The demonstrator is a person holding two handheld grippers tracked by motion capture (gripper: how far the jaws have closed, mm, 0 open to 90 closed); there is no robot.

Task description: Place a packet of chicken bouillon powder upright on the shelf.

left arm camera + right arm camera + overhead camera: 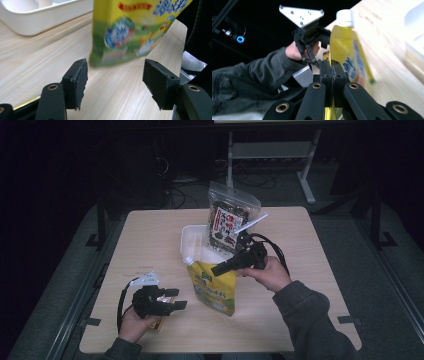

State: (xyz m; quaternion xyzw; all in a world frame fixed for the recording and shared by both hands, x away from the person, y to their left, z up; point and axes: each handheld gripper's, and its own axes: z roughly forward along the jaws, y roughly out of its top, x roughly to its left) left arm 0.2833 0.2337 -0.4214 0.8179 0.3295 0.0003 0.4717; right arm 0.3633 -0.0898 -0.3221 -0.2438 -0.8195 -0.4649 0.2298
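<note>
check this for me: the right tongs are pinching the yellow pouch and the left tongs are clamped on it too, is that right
Not quite. The right tongs are shut on the yellow pouch, but the left tongs are open: the left gripper view shows the pads apart with the pouch beyond them, untouched.

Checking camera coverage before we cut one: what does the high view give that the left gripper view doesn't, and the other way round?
High view adds: the snack bag upright at the tray's far end, and the right gripper shut on the pouch near its cap.
Left gripper view adds: a close look at the left gripper's rough pads, nothing between them, and the print at the pouch's lower edge.
Shared: pouch, tray, table, and the left gripper open.
</note>
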